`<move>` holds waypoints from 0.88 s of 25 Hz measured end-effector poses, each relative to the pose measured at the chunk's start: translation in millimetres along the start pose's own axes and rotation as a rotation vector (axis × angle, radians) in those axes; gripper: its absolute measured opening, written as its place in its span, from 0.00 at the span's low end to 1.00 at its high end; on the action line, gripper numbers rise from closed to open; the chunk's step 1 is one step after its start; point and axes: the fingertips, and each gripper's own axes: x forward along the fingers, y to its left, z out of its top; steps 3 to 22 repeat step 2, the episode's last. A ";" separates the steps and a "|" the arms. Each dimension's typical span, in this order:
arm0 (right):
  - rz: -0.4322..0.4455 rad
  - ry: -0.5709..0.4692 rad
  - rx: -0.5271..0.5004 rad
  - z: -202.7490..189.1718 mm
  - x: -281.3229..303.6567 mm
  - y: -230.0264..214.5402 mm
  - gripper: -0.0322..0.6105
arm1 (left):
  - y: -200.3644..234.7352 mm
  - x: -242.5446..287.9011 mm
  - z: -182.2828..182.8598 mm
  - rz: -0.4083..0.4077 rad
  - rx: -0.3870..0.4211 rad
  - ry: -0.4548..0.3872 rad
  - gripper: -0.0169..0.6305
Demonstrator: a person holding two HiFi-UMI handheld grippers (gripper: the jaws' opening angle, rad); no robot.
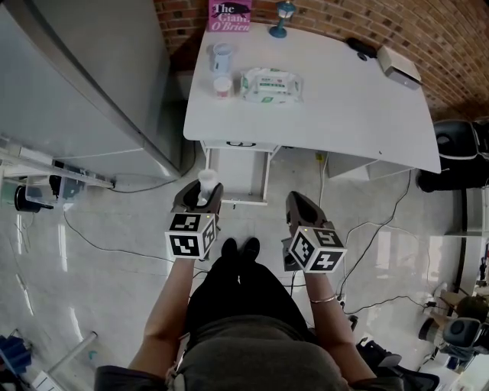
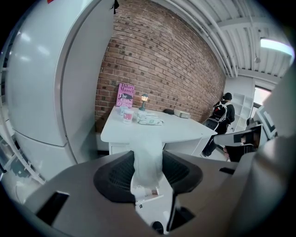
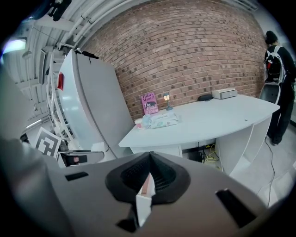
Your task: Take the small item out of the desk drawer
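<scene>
Now, in the head view, the left gripper [image 1: 201, 200] holds the small bottle [image 1: 206, 183] upright over the floor, away from the open drawer [image 1: 238, 172] under the desk's [image 1: 359, 114] front edge. In the left gripper view, its jaws squeeze the bottle's sides. A loose squeeze could drop it. In the right gripper view, the right gripper [image 3: 149, 173] is closed tight and empty.

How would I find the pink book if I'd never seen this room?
Find the white desk against the brick wall. At its back edge, beside the small blue lamp, the book stands upright. Nothing else there is tall, flat and bright pink.
</scene>
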 end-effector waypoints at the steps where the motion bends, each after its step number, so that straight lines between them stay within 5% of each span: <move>1: -0.001 0.001 0.000 -0.3 1.2 0.7 0.05 | 1.7 0.5 -0.1 0.000 0.000 0.001 0.32; 22: -0.001 0.001 0.000 -0.7 2.4 1.4 0.05 | 3.3 1.1 -0.1 0.000 0.000 0.003 0.32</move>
